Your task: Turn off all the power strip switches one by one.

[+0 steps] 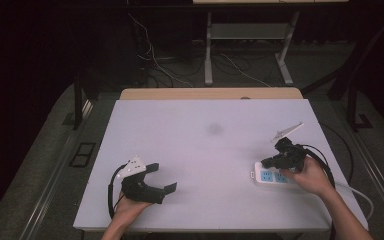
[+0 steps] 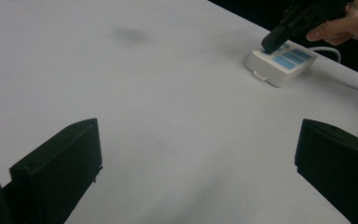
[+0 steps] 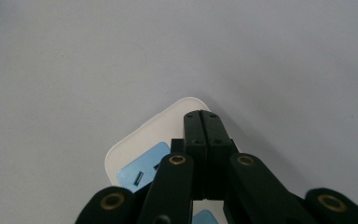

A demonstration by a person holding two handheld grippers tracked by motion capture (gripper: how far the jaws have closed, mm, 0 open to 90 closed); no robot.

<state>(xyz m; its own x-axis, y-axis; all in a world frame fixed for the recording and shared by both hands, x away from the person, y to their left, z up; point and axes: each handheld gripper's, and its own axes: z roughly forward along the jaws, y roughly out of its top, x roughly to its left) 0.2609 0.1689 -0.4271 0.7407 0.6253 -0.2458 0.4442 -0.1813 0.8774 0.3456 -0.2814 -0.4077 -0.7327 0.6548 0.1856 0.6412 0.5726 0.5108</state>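
A white power strip point(image 1: 270, 176) with blue sockets lies flat near the table's right front edge. My right gripper point(image 1: 266, 162) is shut with nothing between its jaws. Its joined tips point down onto the strip's left end and seem to touch its top. The right gripper view looks along the closed jaws point(image 3: 201, 116) over the strip's rounded end point(image 3: 140, 149). My left gripper point(image 1: 164, 177) rests at the left front of the table, open, jaws wide apart and empty point(image 2: 198, 172). Farther off in that view are the strip point(image 2: 279, 63) and the right gripper point(image 2: 270, 44).
The white table point(image 1: 205, 145) carries a faint dark smudge point(image 1: 214, 129) near its middle. A white cord point(image 1: 357, 192) runs from the strip off the right edge. Beyond the far edge, cables and a desk frame point(image 1: 208, 55) stand on the floor.
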